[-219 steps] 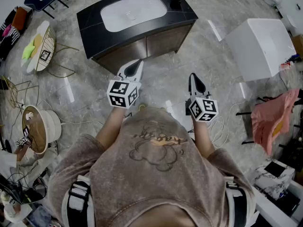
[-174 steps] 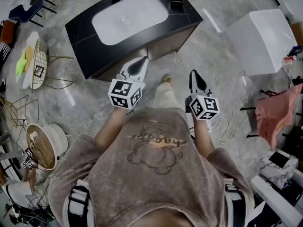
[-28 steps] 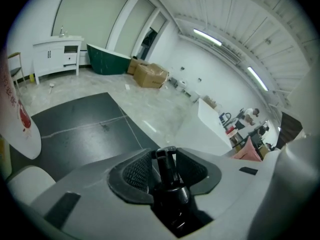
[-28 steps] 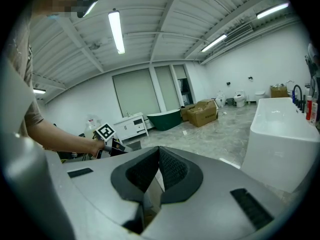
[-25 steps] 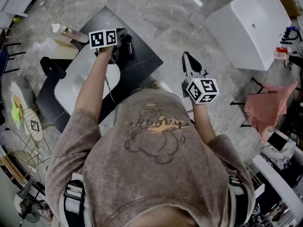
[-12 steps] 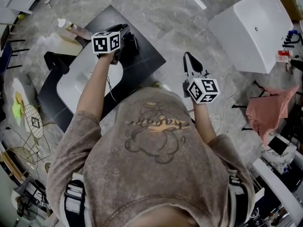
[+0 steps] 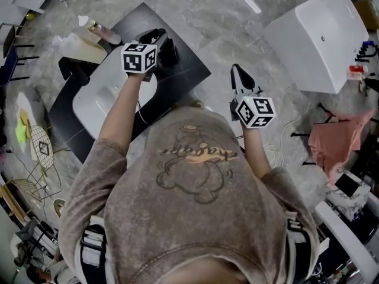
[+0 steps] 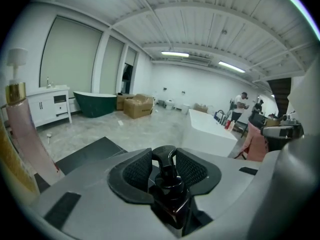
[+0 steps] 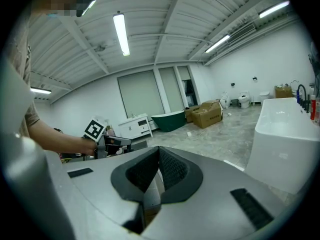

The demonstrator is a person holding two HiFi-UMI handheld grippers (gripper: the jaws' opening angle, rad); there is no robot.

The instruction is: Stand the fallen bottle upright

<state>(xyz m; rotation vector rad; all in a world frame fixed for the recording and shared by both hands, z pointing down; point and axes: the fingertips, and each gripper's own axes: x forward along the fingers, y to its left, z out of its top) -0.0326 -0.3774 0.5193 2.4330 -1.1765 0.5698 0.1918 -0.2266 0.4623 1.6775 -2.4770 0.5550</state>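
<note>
A black pump bottle [image 8: 169,189] sits between the pads of my left gripper [image 8: 165,160], which is shut on its neck just under the pump head. In the head view this gripper [image 7: 156,36] is over the black countertop [image 7: 188,70] beside the white basin [image 7: 103,96], with the dark bottle [image 7: 169,52] to its right. I cannot tell whether the bottle's base touches the counter. My right gripper [image 7: 239,76] hangs over the floor to the right, away from the counter. In its own view the right gripper [image 9: 159,156] has its jaws together with nothing between them.
A pink bottle [image 7: 103,33] with a gold collar and white pump, seen tall in the left gripper view [image 8: 22,129], and a cream bottle [image 7: 83,47] stand at the counter's far end. A white bathtub [image 7: 320,37] lies on the right, with cables on the floor.
The left gripper has risen a little and rolled with the black bottle in it, shifting right and nearer along the counter. The right gripper has stayed where it was.
</note>
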